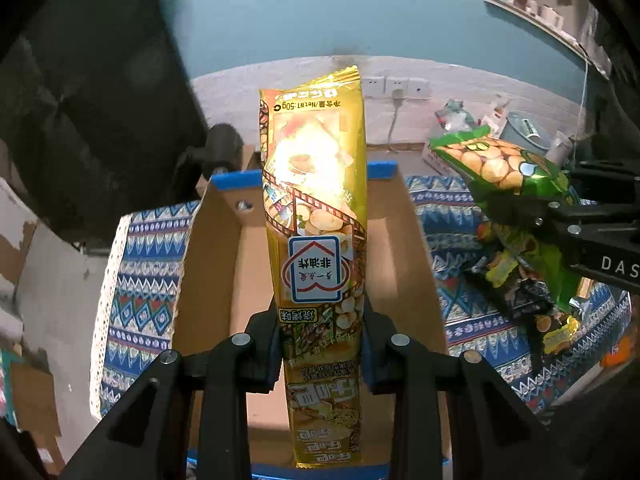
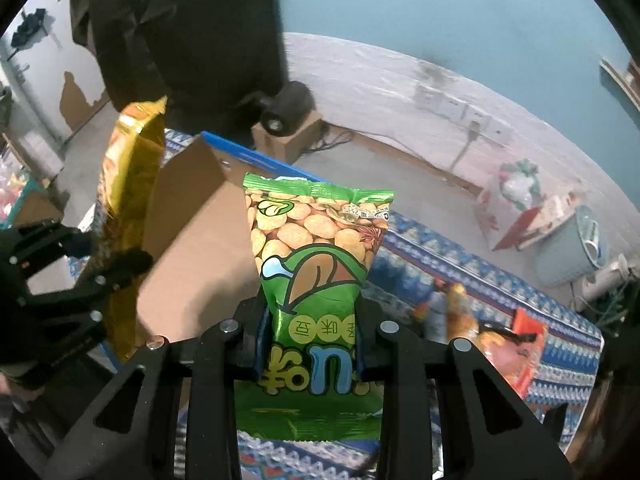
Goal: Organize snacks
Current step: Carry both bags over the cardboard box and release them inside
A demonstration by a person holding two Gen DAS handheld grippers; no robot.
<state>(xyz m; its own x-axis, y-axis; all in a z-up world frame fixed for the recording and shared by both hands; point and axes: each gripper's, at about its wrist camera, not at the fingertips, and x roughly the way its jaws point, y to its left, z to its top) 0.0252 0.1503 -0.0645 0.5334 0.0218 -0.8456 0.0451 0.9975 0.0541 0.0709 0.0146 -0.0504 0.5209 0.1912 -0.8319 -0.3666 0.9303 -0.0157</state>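
My left gripper (image 1: 322,344) is shut on a tall gold snack packet (image 1: 316,208), which stands upright over the open cardboard box (image 1: 212,264). To the right, my right gripper (image 1: 516,210) pinches a green bean-snack bag (image 1: 492,160). In the right wrist view my right gripper (image 2: 310,340) is shut on that green bag (image 2: 316,248), held above the patterned cloth beside the box (image 2: 192,240). The gold packet (image 2: 128,216) and the left gripper (image 2: 104,264) show at the left, over the box's near wall.
A pile of loose snack packets (image 1: 520,280) lies on the blue patterned cloth (image 1: 140,280) right of the box; orange packets (image 2: 516,344) lie further right. A black speaker (image 2: 288,108) on a small carton stands behind the box. A grey bin (image 2: 572,248) sits by the wall.
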